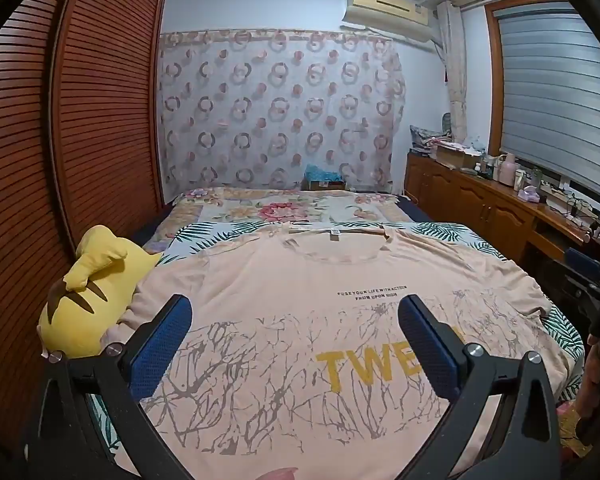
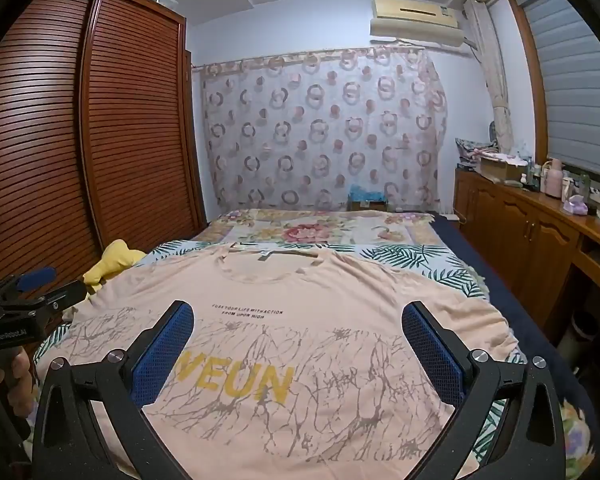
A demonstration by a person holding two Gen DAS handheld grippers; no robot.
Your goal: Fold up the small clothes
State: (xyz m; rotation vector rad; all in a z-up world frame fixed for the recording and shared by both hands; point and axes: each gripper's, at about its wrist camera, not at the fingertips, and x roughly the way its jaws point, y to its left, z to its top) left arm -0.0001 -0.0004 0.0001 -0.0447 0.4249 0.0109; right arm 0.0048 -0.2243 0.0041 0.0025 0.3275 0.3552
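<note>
We hold our left gripper (image 1: 294, 340) and right gripper (image 2: 298, 344) spread wide with nothing between their blue pads, both poised over the peach T-shirt (image 1: 300, 320) lying flat, print up, on the leaf-patterned bedspread (image 1: 444, 230), a yellow plush toy (image 1: 88, 292) touching its left sleeve, the ring-patterned curtain (image 1: 280, 112) beyond.
</note>
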